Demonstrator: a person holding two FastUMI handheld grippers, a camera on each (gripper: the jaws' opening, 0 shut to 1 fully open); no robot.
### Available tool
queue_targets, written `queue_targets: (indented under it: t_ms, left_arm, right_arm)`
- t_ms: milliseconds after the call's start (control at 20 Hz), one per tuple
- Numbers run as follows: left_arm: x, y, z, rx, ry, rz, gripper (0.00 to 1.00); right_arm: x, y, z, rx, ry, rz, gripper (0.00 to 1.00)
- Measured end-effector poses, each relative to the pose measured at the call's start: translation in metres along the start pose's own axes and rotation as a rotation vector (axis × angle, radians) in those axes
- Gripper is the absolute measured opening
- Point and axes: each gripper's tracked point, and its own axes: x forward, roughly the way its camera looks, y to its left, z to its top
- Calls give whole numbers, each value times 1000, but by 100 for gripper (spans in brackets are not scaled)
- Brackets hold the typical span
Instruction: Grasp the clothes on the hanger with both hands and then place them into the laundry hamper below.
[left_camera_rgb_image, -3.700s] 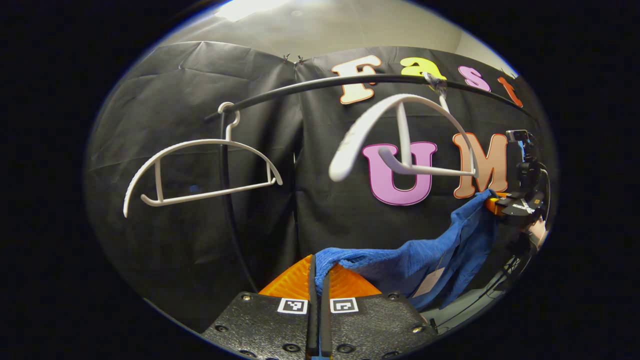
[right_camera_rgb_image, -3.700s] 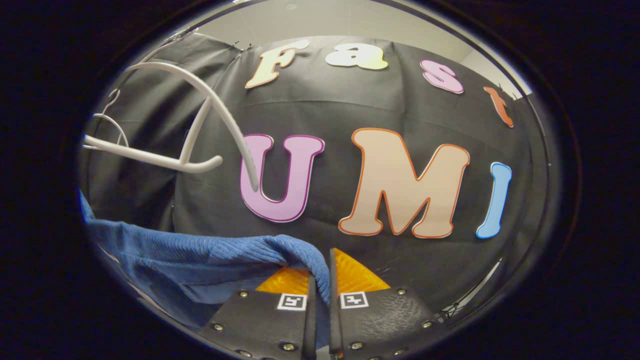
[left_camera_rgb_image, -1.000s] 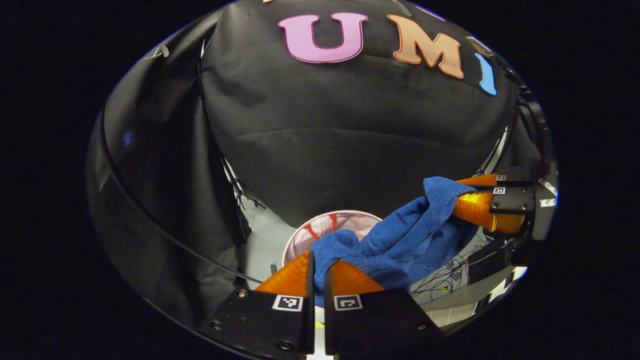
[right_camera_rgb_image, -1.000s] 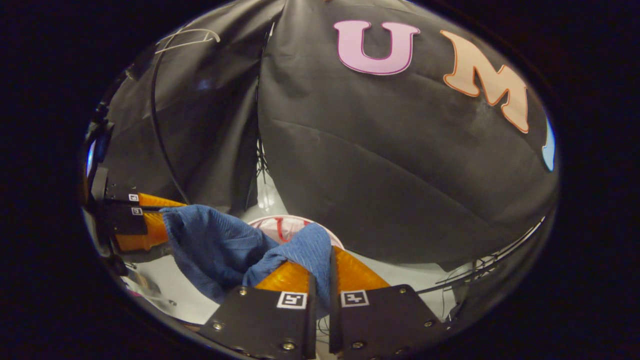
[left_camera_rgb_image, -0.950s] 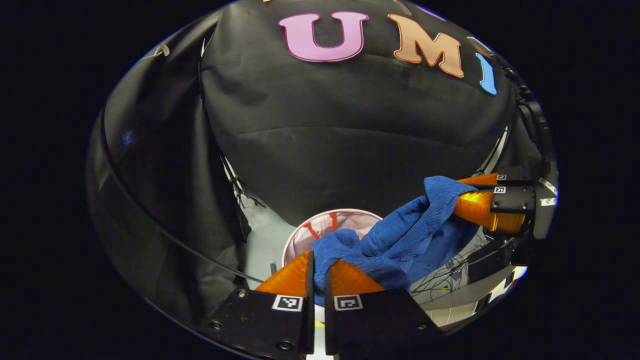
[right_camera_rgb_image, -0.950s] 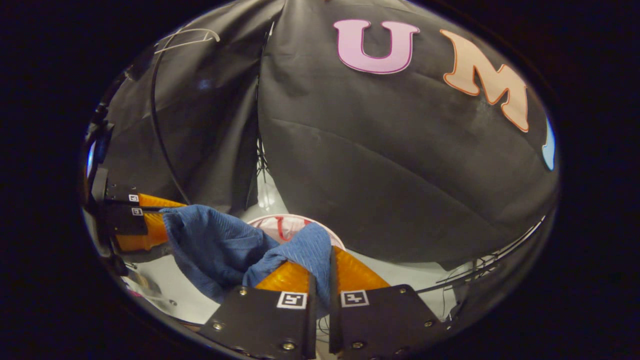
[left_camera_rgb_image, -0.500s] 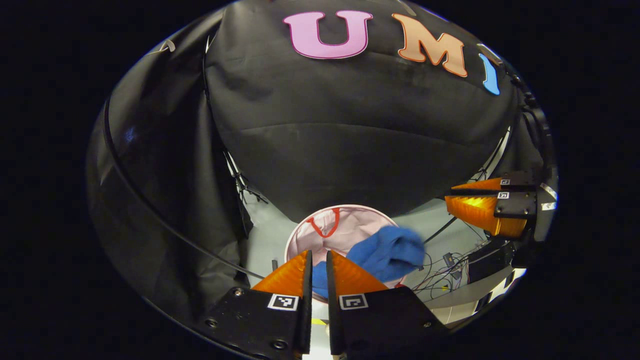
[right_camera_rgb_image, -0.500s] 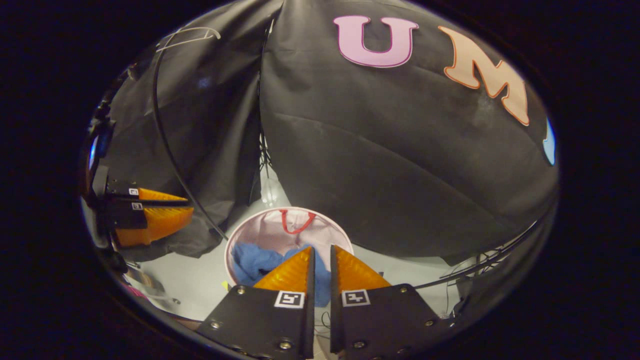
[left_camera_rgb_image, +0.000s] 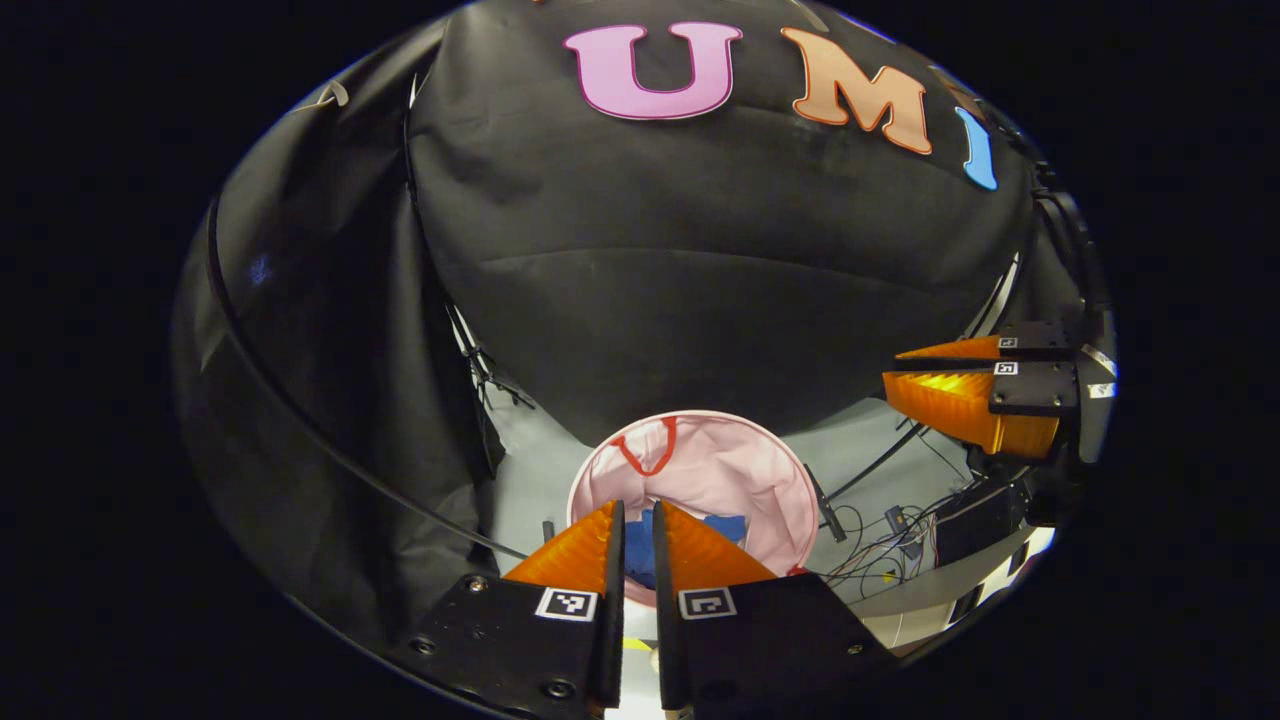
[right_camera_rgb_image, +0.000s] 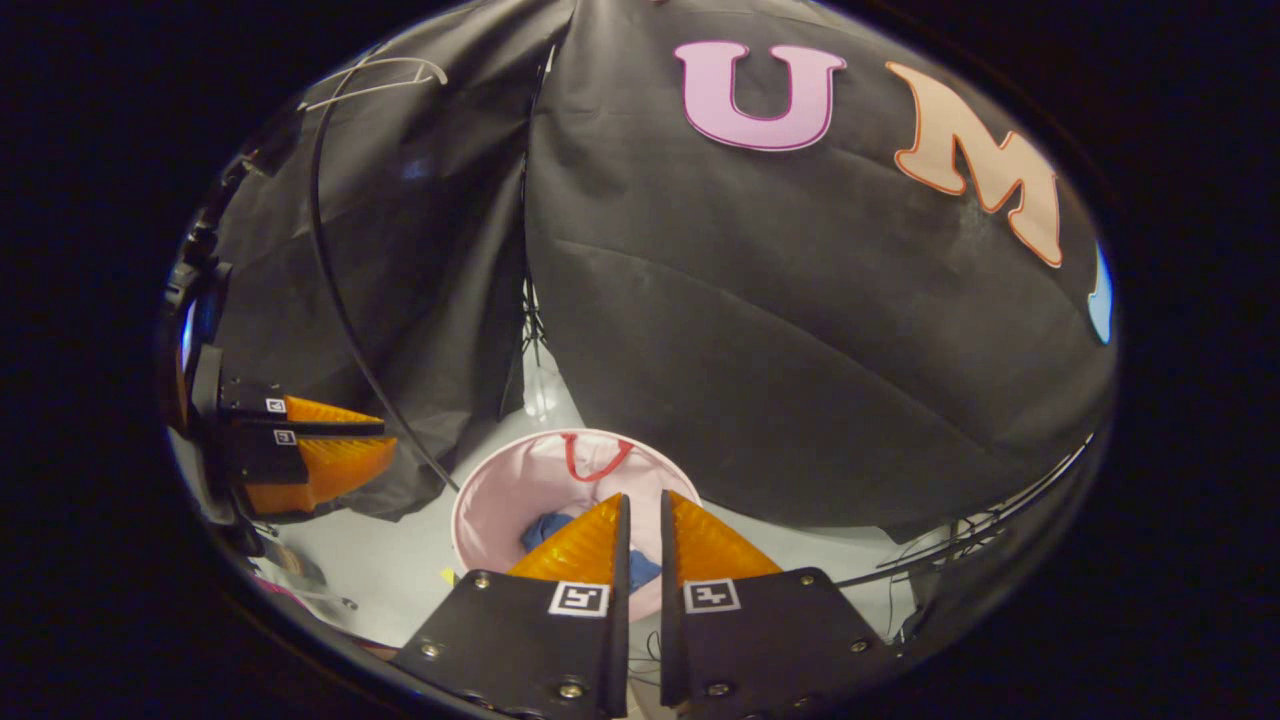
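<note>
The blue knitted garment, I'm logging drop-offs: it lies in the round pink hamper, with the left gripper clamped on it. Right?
Not quite. The blue knitted garment lies inside the round pink hamper, but the left gripper is open and empty above it, as the left gripper view shows.

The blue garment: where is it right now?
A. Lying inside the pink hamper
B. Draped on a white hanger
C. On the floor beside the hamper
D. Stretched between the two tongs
A: the blue garment lies at the bottom of the pink hamper, seen past the right tongs; the left tongs hold nothing either.
</note>
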Motion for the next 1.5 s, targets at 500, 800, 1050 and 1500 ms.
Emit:
queue_targets:
  t_ms: [500, 800, 1050, 1500]
  left_arm:
    - [-38, -9, 74, 17, -182, -21, 15]
    - [-69, -26, 133, 31, -325, -49, 17]
    - [-110, -38, 190, 15, -464, -76, 15]
    - [-200, -49, 289, -25, -734, -105, 14]
  right_arm:
    - [-41, -13, 66, 24, -166, -32, 13]
    - [-84, -28, 124, 41, -306, -61, 13]
    - [-138, -36, 177, 28, -458, -96, 13]
    - [-239, -50, 270, 63, -731, -131, 13]
